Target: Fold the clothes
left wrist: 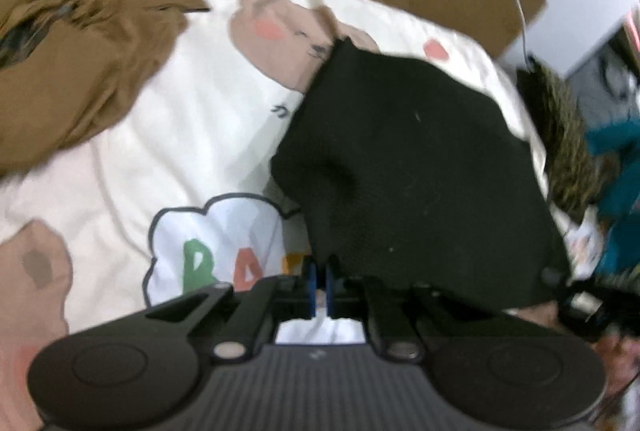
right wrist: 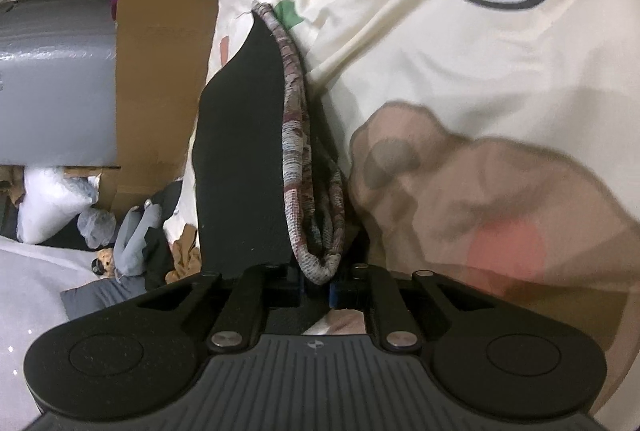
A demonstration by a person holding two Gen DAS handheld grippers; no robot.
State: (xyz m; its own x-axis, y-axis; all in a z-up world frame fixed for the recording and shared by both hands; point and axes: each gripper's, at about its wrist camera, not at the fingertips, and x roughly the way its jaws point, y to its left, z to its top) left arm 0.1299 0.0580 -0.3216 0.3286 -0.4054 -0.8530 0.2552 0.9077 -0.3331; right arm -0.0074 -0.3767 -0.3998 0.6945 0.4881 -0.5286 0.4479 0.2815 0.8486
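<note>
Mid-fold: black garment held up over the bed

Both grippers grip one edge of the black garment [left wrist: 408, 167]: the left gripper [left wrist: 319, 285] has its fingers pinched together on the hem, the right gripper [right wrist: 318, 281] clamped on the patterned band [right wrist: 296, 135]. It hangs above the printed bedsheet [left wrist: 192, 111]; next, probably lay it flat. Brown clothing [left wrist: 80, 43] waits beyond.

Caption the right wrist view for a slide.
Right gripper shut on a black garment with patterned trim, held over a cartoon-print bedsheet.
</note>
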